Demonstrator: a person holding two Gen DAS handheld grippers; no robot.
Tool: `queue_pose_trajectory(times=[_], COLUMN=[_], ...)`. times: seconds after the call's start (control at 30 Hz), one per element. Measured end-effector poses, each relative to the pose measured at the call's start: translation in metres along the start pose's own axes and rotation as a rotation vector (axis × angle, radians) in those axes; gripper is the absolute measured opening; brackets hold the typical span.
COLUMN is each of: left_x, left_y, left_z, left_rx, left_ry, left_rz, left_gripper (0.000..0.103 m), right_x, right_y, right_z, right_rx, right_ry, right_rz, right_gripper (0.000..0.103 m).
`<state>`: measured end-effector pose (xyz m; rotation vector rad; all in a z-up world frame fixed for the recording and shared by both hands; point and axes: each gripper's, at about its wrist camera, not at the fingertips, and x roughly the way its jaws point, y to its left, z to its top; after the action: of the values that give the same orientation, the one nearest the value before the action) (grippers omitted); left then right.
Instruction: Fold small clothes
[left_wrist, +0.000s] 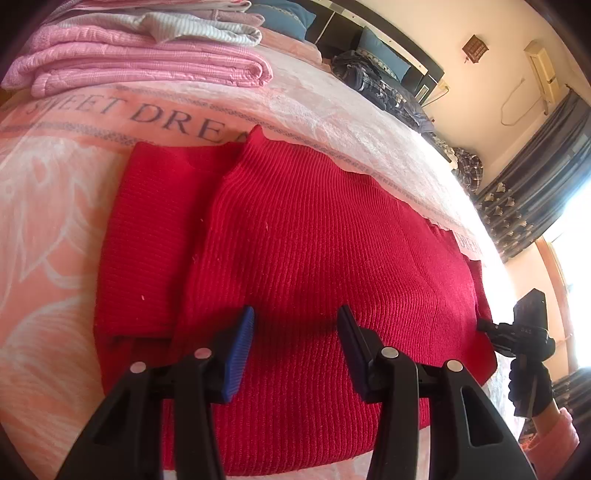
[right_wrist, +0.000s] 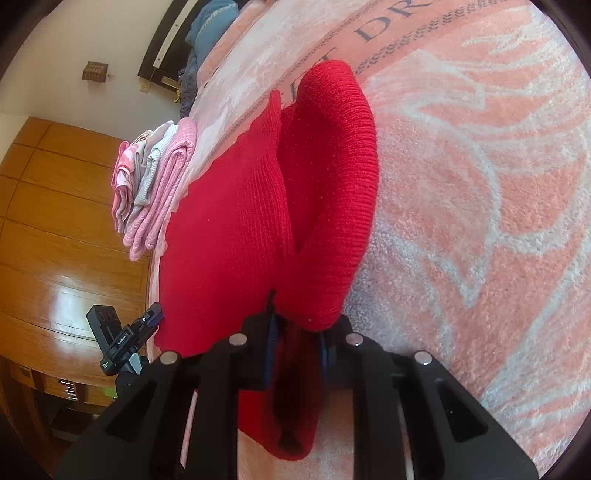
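A red ribbed knit garment (left_wrist: 303, 236) lies spread on the bed's pink blanket (left_wrist: 48, 206), one part folded over along its left side. The left hand-held gripper (left_wrist: 295, 332) hovers over the near edge with its blue pads wide apart, holding nothing. The right hand-held gripper (right_wrist: 297, 343) is closed on a bunched fold of the red knit (a sleeve, by its look). A stack of folded pink clothes (left_wrist: 140, 55) sits at the far left.
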<state>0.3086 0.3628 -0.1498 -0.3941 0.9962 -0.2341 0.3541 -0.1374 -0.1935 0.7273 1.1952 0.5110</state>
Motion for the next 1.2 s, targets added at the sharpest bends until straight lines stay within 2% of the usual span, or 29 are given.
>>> queue_pose_trajectory(times=[0.2, 0.3, 0.47, 0.57, 0.67, 0.9, 1.0, 1.1, 1.2], left_x=[-0.001, -0.004, -0.027, -0.044, -0.057, -0.069, -0.073, -0.077, -0.079], left_y=[0.002, 0.005, 0.011, 0.016, 0.021, 0.047, 0.060, 0.070, 0.078], left_z=[0.001, 0.002, 0.008, 0.013, 0.015, 0.013, 0.012, 0.012, 0.012], left_rx=[-0.003, -0.032, -0.060, -0.066, -0.070, -0.111, -0.126, -0.135, -0.147], left_ry=[0.004, 0.009, -0.025, -0.056, -0.076, -0.081, -0.088, -0.092, -0.095], left_rz=[-0.009, -0.029, -0.078, -0.110, -0.126, -0.155, -0.156, -0.151, -0.143], left_gripper=[0.047, 0.047, 0.047, 0.047, 0.047, 0.048, 0.048, 0.048, 0.048], right_x=[0.000, -0.002, -0.010, -0.001, 0.022, 0.092, 0.124, 0.159, 0.184], right_y=[0.005, 0.020, 0.074, 0.118, 0.163, 0.250, 0.274, 0.289, 0.293], right_z=[-0.001, 0.000, 0.010, 0.017, 0.020, 0.013, 0.001, -0.016, -0.027], right_rx=[0.002, -0.011, -0.041, -0.076, -0.119, -0.229, -0.266, -0.315, -0.299], right_ry=[-0.006, -0.002, -0.017, -0.013, 0.008, 0.079, 0.116, 0.168, 0.220], right_rz=[-0.029, -0.075, -0.110, -0.147, -0.215, -0.265, -0.250, -0.272, -0.254], right_gripper=[0.016, 0.015, 0.014, 0.014, 0.014, 0.013, 0.013, 0.014, 0.025])
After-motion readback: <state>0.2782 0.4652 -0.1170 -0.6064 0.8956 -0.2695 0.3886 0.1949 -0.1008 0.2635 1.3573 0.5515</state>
